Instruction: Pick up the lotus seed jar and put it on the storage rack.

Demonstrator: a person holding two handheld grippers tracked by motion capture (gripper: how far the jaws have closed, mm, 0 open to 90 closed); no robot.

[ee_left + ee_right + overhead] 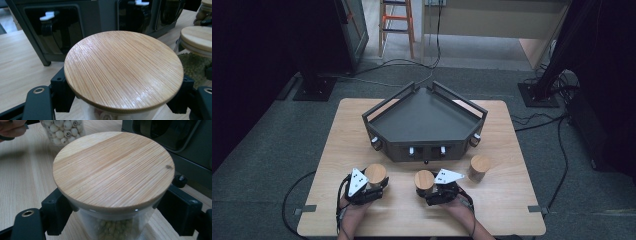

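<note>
Grey carpet and black cables surround the pale wooden surface where you work, and a dark angular tray stands at its far middle part.

Your left hand-held gripper sits near the front left of the surface. Between its jaws is the jar with white round pieces, which has a bamboo lid. In the left gripper view the black jaws press against the glass from both sides just under the lid, so this hand-held gripper is pinching the jar.

Your right hand-held gripper is near the front middle. The jar with green beans stands between its jaws. In the right gripper view the two black pads meet the glass wall directly below the bamboo lid, one on each side, so it is pinching this jar too.

Both jars are upright, well apart from each other, in front of the tray.

A third jar stands alone to the right of your right hand-held gripper, near the tray's front right corner.
</note>
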